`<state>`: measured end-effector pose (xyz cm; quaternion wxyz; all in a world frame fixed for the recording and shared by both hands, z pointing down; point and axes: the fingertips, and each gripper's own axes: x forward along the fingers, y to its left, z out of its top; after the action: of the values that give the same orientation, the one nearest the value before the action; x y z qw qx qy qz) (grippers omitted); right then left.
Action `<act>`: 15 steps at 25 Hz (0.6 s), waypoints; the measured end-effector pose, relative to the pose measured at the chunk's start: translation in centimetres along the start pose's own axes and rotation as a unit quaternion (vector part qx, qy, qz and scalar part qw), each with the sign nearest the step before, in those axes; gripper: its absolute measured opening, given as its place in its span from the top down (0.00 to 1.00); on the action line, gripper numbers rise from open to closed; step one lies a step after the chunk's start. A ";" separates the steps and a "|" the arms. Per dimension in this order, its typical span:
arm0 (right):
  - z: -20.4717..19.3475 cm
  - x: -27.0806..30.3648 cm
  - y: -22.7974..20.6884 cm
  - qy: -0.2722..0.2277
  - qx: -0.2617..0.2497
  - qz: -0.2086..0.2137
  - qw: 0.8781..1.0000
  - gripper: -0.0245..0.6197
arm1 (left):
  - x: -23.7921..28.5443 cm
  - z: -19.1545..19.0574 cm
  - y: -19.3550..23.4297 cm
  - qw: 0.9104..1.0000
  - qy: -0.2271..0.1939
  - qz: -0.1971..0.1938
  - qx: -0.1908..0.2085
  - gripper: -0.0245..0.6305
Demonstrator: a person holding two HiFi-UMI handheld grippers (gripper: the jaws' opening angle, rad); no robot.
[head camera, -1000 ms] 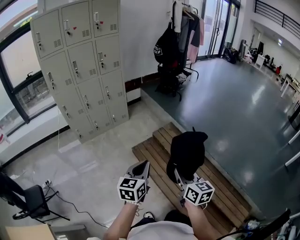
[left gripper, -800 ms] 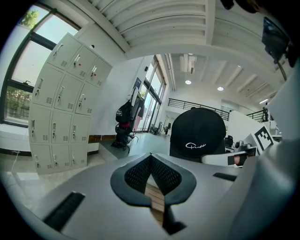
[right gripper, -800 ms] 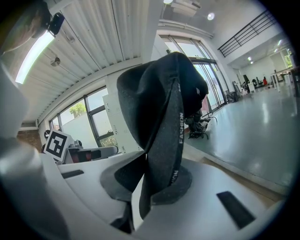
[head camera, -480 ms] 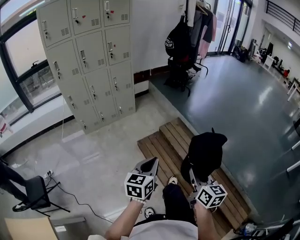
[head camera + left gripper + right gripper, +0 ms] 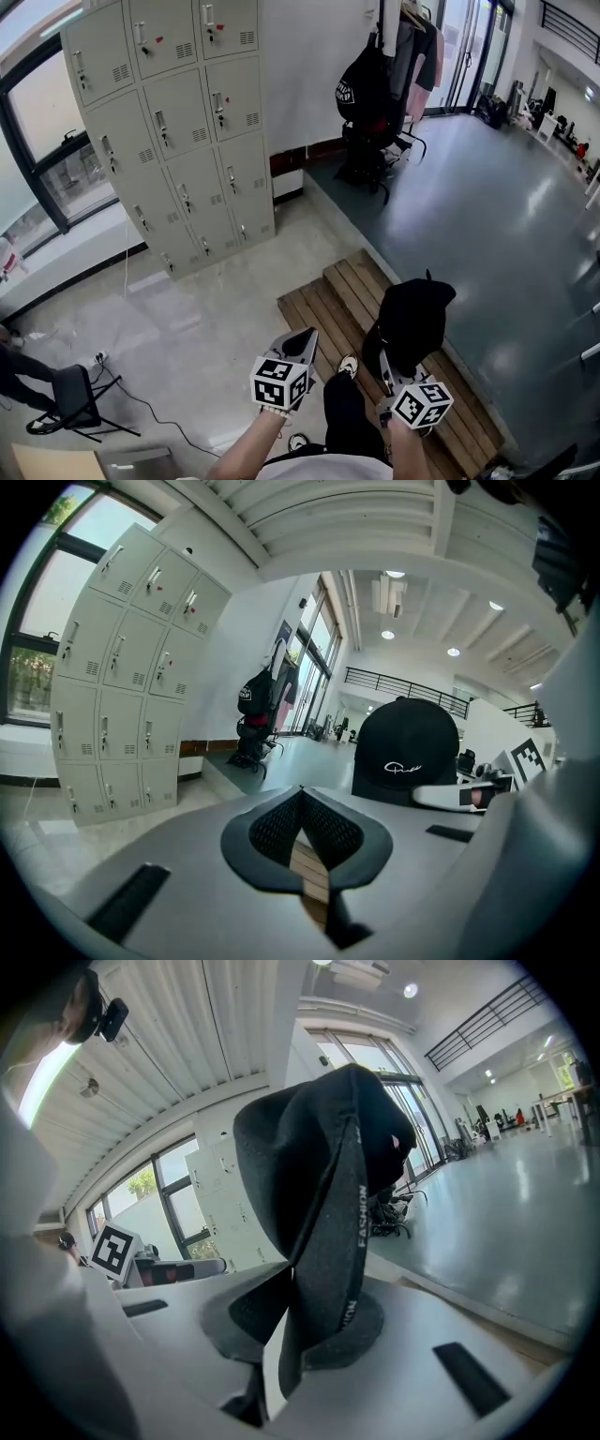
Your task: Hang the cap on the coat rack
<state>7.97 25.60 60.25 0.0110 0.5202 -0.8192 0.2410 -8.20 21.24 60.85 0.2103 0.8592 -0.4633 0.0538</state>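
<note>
A black cap (image 5: 412, 317) hangs upright from my right gripper (image 5: 382, 358), which is shut on its back strap; in the right gripper view the cap (image 5: 319, 1166) fills the middle and its band is pinched between the pads (image 5: 291, 1330). My left gripper (image 5: 306, 336) is beside it on the left, shut with nothing in it, its tips touching (image 5: 300, 794). From the left gripper view, the cap (image 5: 405, 752) is to the right. The coat rack (image 5: 389, 75) stands far ahead against the white wall, loaded with a black bag and clothes, also seen in the distance (image 5: 258, 714).
Grey lockers (image 5: 178, 122) line the left wall. A slatted wooden step (image 5: 328, 295) lies just below the grippers, leading up to a dark glossy floor (image 5: 487, 216). The person's leg and shoe (image 5: 347, 366) are on the step. A small black chair (image 5: 70, 398) and cable are at lower left.
Both grippers have moved forward together with the cap, toward the step and rack. The person's leg has stepped onto the wooden step. Both grips are unchanged.
</note>
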 end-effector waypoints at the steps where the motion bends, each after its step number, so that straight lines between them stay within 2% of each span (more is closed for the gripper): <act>1: 0.6 0.9 -0.7 0.000 0.001 0.001 1.000 0.92 | 1.2 0.5 0.3 1.000 0.002 0.000 0.001 0.96; 10: 7.4 11.2 -10.6 -0.007 0.023 -0.003 1.000 0.92 | 16.1 6.1 2.0 0.999 0.018 -0.025 0.032 0.96; 15: 14.4 16.8 -17.0 -0.014 0.025 -0.003 1.000 0.92 | 25.6 12.4 2.4 0.999 0.016 -0.026 0.040 0.96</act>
<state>18.20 -0.27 58.58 -0.0127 0.5265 -0.8112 0.2543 3.04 -4.84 57.73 0.1847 0.8778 -0.4346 0.0805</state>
